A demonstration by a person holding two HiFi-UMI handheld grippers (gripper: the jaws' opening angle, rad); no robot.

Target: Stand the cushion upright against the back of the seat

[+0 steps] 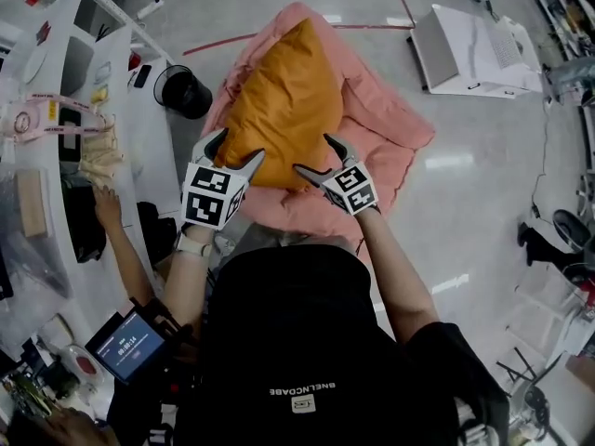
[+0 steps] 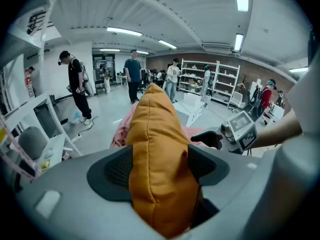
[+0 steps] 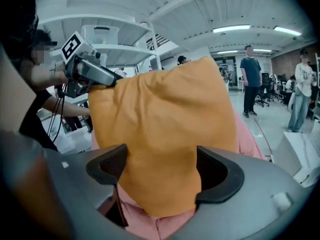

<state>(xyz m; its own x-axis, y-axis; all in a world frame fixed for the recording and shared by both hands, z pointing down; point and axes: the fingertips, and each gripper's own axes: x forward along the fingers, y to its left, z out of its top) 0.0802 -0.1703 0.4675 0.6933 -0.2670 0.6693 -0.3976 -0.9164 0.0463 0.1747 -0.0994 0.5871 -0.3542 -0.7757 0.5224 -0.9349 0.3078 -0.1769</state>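
An orange cushion (image 1: 279,110) stands tilted on a pink padded seat (image 1: 395,133), its top toward the seat's far end. My left gripper (image 1: 240,145) is at the cushion's near left corner, jaws spread wide. In the left gripper view the cushion's edge (image 2: 160,179) lies between the pads (image 2: 112,170), which do not squeeze it. My right gripper (image 1: 314,153) is at the near right corner, also open. In the right gripper view the cushion (image 3: 165,124) fills the gap between the spread pads (image 3: 215,171), with pink fabric (image 3: 160,224) below.
A black round bin (image 1: 186,91) stands left of the seat. White desks (image 1: 153,147) with a seated person's arm (image 1: 116,240) run along the left. A white box (image 1: 469,49) lies on the floor at upper right. Several people stand farther off.
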